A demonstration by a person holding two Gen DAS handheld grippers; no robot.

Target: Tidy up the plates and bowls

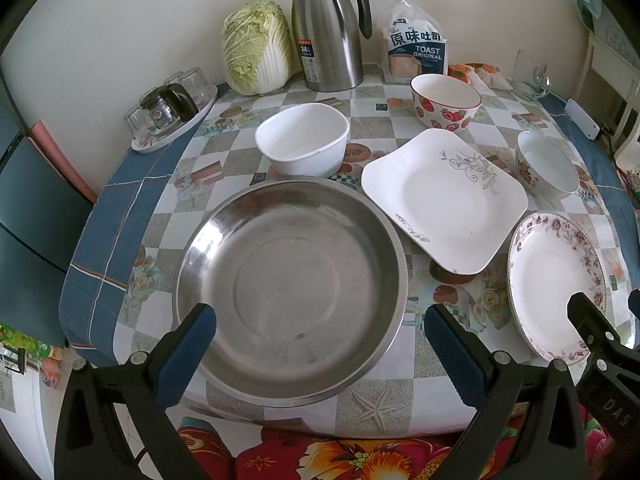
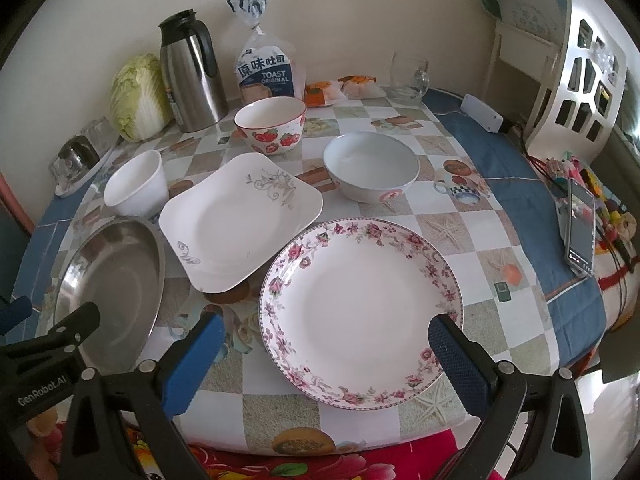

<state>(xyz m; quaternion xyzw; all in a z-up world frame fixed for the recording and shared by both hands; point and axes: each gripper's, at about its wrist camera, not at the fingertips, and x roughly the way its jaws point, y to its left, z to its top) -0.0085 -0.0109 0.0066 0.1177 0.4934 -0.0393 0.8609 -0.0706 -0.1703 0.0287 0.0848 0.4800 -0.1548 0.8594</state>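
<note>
Two grippers hang at the table's (image 1: 400,404) near edge, both spread wide and holding nothing: the left gripper (image 1: 320,350) over the steel pan (image 1: 290,292), the right gripper (image 2: 326,358) over the floral plate (image 2: 360,312). Nothing looks stacked yet, so the step in hand is probably a first pick.

To do it well, I would take a plate by its near rim, one finger over and one under, since a flat plate offers no other hold. The floral plate's near rim reaches close to the table edge, which should help a finger slip under it. Lift level and slowly; glazed china may slide in the pads.

All the dishes look empty. The pan is wide, shallow and shiny, at the near left edge. The square plate (image 1: 444,200) lies mid-table between pan and floral plate; its corner overlaps or touches the pan's rim, I cannot tell which. Behind stand three bowls: a plain white bowl (image 1: 302,140) toward the left edge, a strawberry bowl (image 1: 446,102) toward the far edge, and a small bowl (image 1: 546,166) toward the right edge.
</note>
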